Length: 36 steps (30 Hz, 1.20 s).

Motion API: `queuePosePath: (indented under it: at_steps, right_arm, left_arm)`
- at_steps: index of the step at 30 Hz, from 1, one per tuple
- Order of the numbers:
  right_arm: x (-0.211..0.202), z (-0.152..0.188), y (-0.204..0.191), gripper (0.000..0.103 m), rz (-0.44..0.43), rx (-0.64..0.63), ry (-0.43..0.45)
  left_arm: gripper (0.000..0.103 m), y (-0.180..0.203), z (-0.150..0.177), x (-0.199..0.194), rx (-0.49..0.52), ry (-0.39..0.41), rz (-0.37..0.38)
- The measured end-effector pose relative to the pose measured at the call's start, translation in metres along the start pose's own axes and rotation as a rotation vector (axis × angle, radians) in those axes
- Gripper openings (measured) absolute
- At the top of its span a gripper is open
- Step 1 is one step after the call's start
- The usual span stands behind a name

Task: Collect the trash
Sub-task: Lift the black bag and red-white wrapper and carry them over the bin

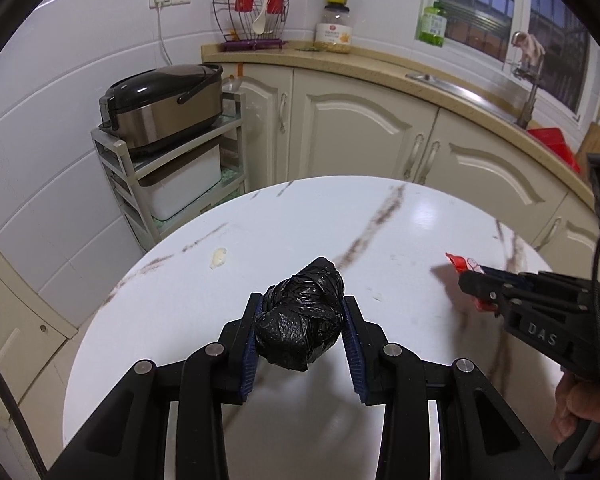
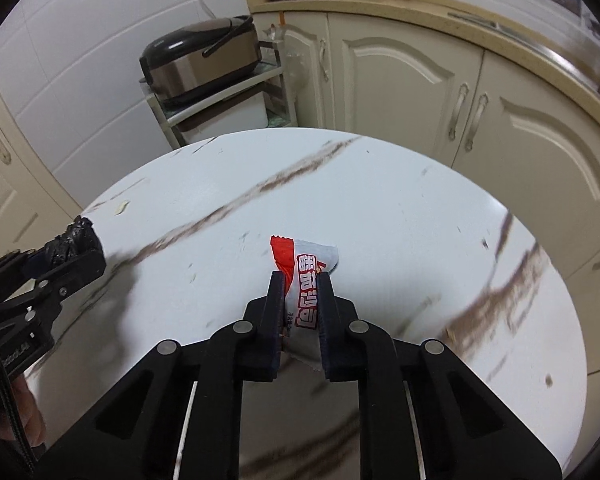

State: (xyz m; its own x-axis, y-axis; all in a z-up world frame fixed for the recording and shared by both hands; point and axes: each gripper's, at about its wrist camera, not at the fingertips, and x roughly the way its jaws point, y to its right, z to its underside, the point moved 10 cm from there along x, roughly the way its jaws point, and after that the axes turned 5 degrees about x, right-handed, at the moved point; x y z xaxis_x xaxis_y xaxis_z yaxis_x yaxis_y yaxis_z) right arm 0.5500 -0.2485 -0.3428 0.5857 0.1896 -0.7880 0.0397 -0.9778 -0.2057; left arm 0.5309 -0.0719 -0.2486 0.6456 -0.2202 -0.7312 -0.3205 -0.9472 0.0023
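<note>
My left gripper [image 1: 303, 305] is shut on a crumpled black plastic bag [image 1: 304, 316], held just above the round white marble table [image 1: 400, 216]. In the right wrist view that same gripper [image 2: 85, 240] shows at the left edge with the black bag [image 2: 76, 236] sticking out of it. My right gripper [image 2: 300, 278] is shut on a red and white snack wrapper [image 2: 312, 264], which pokes out past the fingertips over the table [image 2: 380, 184]. From the left wrist view the right gripper [image 1: 466, 276] sits at the right with the wrapper's red end [image 1: 458, 262] showing.
A small pale scrap [image 1: 218, 258] lies on the table's left part, also seen as a pale scrap [image 2: 121, 207]. Behind the table stand cream cabinets [image 1: 360, 128], a rack with a rice cooker [image 1: 164, 100], and a counter with a dish rack [image 1: 256, 12] and sink [image 1: 460, 88].
</note>
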Motion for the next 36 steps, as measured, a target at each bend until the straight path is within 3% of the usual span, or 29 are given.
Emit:
queuePosePath:
  at_steps: [11, 21, 29, 36]
  right_arm:
    - [-0.112, 0.039, 0.027, 0.014, -0.079, 0.079, 0.123]
    - [-0.215, 0.078, 0.089, 0.014, -0.070, 0.164, 0.266]
    - [-0.284, 0.111, 0.175, 0.014, 0.003, 0.279, 0.360]
    - [-0.309, 0.136, 0.249, 0.014, 0.073, 0.381, 0.386]
  left_arm:
    - [0.034, 0.064, 0.036, -0.090, 0.004, 0.076, 0.042]
    - [0.034, 0.173, 0.064, -0.170, 0.110, 0.166, 0.126]
    - [0.034, 0.258, 0.075, -0.196, 0.210, 0.194, 0.213]
    - [0.034, 0.312, 0.063, -0.184, 0.282, 0.195, 0.279]
